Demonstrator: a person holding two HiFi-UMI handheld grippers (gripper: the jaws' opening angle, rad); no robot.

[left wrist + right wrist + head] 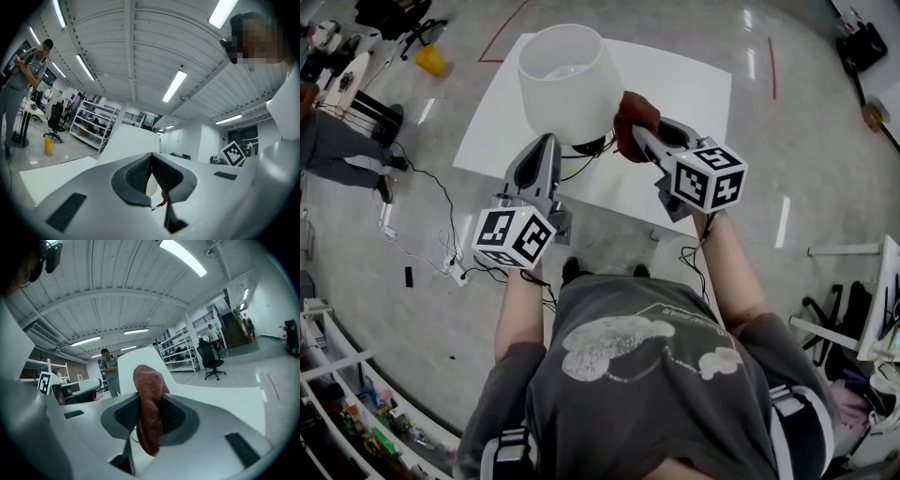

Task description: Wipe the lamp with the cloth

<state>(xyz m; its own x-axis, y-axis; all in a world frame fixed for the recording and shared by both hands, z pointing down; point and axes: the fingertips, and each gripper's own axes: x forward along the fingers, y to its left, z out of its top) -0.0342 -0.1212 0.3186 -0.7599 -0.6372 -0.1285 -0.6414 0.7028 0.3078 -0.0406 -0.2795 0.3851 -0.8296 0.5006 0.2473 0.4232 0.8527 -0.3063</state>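
Observation:
A lamp with a white shade (567, 80) stands near the front edge of a white table (694, 89); its dark base (592, 146) peeks out under the shade. My right gripper (636, 133) is shut on a reddish-brown cloth (636, 111), which lies against the shade's lower right side. In the right gripper view the cloth (149, 413) hangs bunched between the pads, with the shade (136, 359) just behind it. My left gripper (547, 145) points at the lamp's foot from the front left. In the left gripper view its jaws (151, 164) meet at the tips, and the shade (131, 143) rises beyond them.
A black cord (572, 169) runs from the lamp base over the table's front edge. A person (337, 141) stands at the far left beside cables (441, 206) on the floor. A yellow bin (431, 60) sits beyond the table. Shelving (356, 403) lines the lower left.

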